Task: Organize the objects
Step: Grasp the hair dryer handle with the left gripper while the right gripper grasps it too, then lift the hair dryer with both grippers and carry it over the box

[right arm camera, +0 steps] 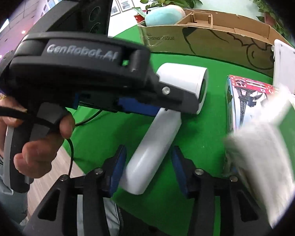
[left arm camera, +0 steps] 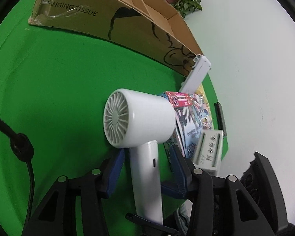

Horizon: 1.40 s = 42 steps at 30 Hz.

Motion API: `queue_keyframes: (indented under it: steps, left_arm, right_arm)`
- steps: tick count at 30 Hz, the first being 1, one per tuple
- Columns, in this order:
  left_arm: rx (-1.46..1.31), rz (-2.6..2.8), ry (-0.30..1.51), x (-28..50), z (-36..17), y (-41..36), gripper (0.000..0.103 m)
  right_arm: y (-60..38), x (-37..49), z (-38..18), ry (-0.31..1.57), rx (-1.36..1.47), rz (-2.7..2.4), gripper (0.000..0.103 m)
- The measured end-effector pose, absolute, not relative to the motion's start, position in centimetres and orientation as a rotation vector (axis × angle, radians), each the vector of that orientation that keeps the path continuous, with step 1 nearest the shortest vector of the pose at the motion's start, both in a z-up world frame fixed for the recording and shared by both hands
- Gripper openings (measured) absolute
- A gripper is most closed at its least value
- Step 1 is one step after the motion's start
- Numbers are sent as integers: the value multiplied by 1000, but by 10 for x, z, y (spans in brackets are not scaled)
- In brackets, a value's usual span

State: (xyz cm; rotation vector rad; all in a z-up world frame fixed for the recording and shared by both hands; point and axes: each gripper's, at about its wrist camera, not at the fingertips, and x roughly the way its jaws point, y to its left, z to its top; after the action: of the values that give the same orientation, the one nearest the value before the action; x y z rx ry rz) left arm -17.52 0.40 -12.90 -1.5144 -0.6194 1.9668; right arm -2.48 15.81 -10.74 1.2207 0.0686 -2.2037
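Green table (left arm camera: 59, 78), both grippers (left arm camera: 147, 157) (right arm camera: 148, 162) part-open straddling white hair dryer (left arm camera: 141, 122) handle, grip unclear

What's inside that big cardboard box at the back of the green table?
In the cardboard box a pale blue-green plush thing sticks up at one end. Beside it are cardboard dividers. The box's front wall hides the lower compartments, so anything else inside cannot be seen.

White hair dryer (left arm camera: 141, 122) on green table (left arm camera: 59, 90), handle between left gripper (left arm camera: 147, 157) blue pads, gaps both sides. Cardboard box (left arm camera: 112, 21) behind.
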Motion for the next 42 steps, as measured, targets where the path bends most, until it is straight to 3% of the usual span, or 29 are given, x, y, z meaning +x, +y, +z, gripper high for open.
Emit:
queue_keyframes:
  steps: [1,4,21,27,37,42]
  left_arm:
    - [-1521,1964,-604,-176,-130,7,35]
    - [-1520,1989,-575,-175,-131,10,29]
    - [-1551,2034,-699,-167,-136,-23,32]
    - [-1572,2071,-693,-174,-136,-14,32]
    - [-1537,2111,-637,-179,-129,3,31]
    - [-1545,2122,-611,-181,-125,15,30]
  right_arm:
    - [158,-25,-107,72,1218,-2205,43]
    - [159,-25,-108,87,1194,-2206,43]
    - [174,-46,-110,555,868,-1800,51]
    - [181,-43,-113,537,852,-1768,52]
    - [171,-15,-116,413,963,-2104,35]
    - [169,-17,-118,437,928,-2092,36]
